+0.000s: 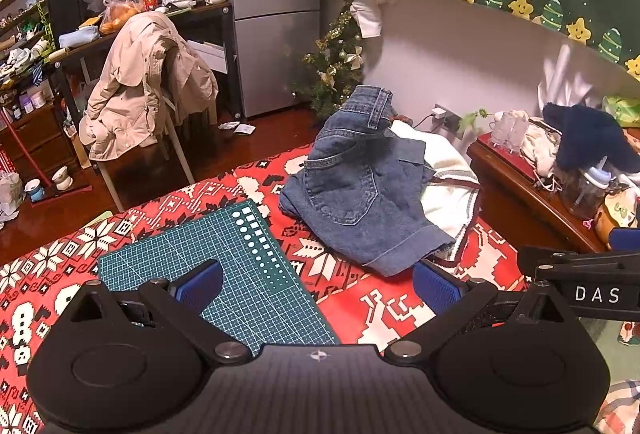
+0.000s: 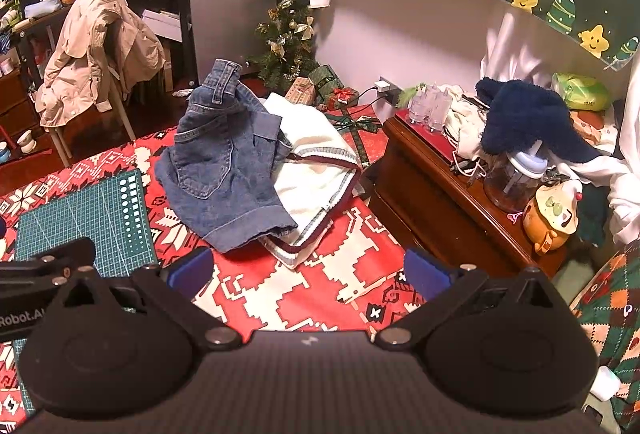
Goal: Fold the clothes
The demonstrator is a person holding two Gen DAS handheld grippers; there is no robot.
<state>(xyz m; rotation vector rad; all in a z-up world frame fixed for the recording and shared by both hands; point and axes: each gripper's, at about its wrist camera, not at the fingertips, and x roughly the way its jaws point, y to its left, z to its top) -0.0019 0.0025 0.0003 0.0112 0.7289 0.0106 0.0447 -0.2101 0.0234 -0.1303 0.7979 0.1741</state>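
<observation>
A pair of denim shorts [image 1: 352,186] lies crumpled on a bed spread [image 1: 360,298] of red cloth printed with blocky white snowflake and figure patterns. The denim is mid-blue and faded in patches, with heavy stitched seams, a curved back pocket, a rolled cuff at the near leg and a waistband with belt loops that stands up stiffly at the far end. The shorts rest partly on a cream knitted garment [image 2: 316,162], soft and ribbed, edged with maroon and grey stripes along a V-shaped border. Both garments lie toward the far side of the spread, near a dark polished wooden bedside cabinet [image 2: 432,186].

Beside the shorts, toward the near left, a green cutting mat [image 1: 224,274] lies flat on the spread, ruled with a fine white grid and a column of white squares and circles.

The left tool [image 1: 318,284] hovers above the mat's near edge, its black hinged arms spread and its ribbed blue pads [image 1: 434,288] wide apart with nothing between them. The right tool [image 2: 306,270] hangs over bare spread just short of the knitted garment, its blue pads [image 2: 424,272] equally wide apart and empty.

A beige jacket [image 1: 148,86] is draped over a chair, and a fluffy navy item [image 2: 524,118] lies on the cabinet top.
</observation>
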